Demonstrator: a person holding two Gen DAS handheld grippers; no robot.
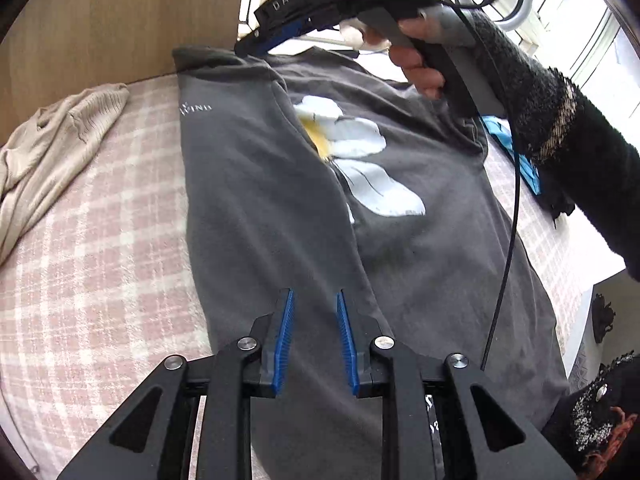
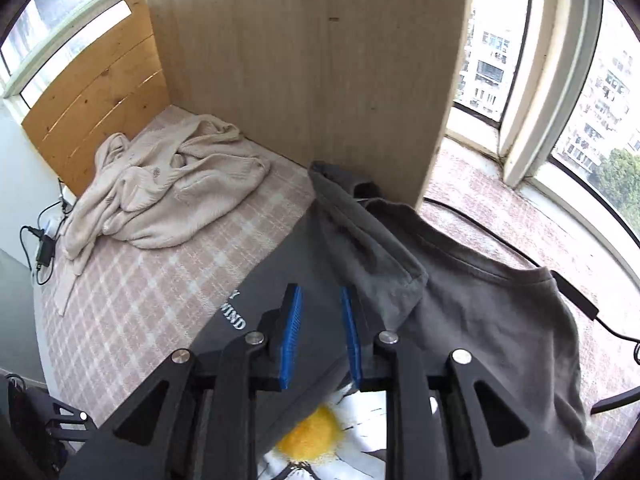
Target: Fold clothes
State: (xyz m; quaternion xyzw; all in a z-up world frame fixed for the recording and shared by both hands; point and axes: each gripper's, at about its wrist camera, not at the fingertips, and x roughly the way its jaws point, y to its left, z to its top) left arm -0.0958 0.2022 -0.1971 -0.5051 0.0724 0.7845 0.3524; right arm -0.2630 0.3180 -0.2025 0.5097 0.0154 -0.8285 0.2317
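The left gripper (image 1: 314,300) hangs over the near part of the grey T-shirt (image 1: 420,248), its blue pads a little apart with nothing between them. The right gripper (image 2: 320,300), tilted steeply down at the far collar end, also stands slightly parted and empty. A hand (image 1: 416,60) in a dark fuzzy sleeve (image 1: 560,140) grips its handle. The shirt lies partly folded on the pink checked blanket (image 1: 100,260), a beige sweater (image 2: 160,196) crumpled at the far left.

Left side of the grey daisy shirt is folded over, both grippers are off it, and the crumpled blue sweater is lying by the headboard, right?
Not quite: the crumpled sweater by the headboard is beige, not blue, as the right wrist view shows. The rest stands: the grey daisy shirt has one side folded over.
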